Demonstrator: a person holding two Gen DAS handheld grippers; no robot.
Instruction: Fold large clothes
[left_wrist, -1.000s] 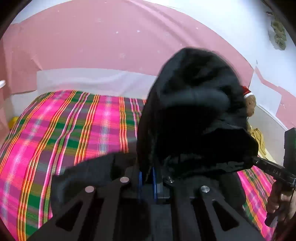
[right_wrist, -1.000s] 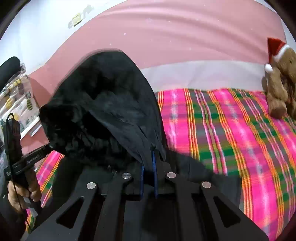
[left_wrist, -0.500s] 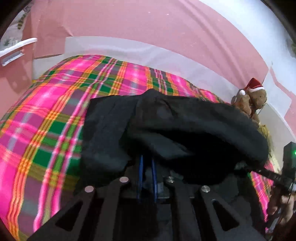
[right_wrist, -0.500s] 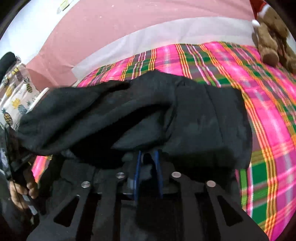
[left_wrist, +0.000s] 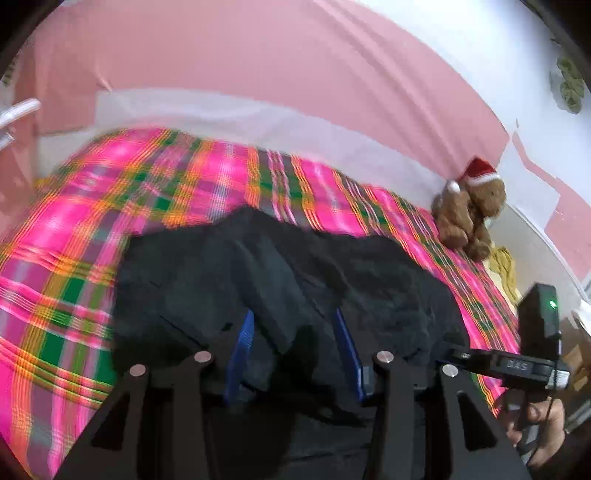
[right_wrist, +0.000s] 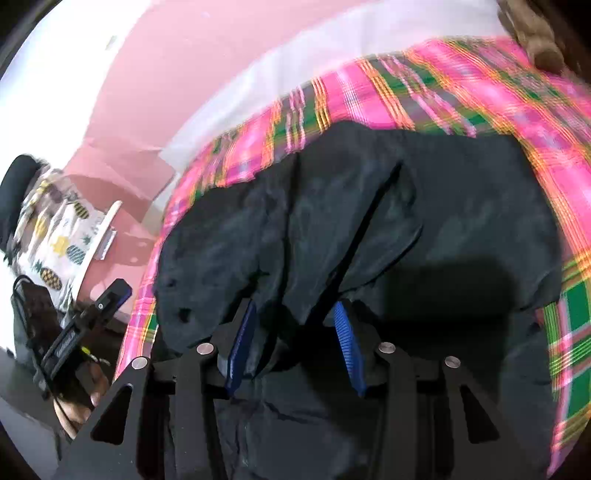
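A: Why is the black garment (left_wrist: 280, 280) laid folded over on the plaid bed (left_wrist: 74, 236)?

B: A fold is judged as being set down. The jaws of the left tool (left_wrist: 293, 350) and right tool (right_wrist: 291, 341) have just been opening; cloth is seen between unpressed pads.

A: What is obscured?

B: The near hem is hidden by both tools; the bed's far side is blurred.

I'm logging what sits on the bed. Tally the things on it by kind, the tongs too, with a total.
Black garment: 1, lying on the plaid bedcover
Brown teddy bear in a red hat: 1, at the bed's far edge
Tongs: 2, left tongs and right tongs, both open with cloth between their jaws, which have just been opening
Total: 4
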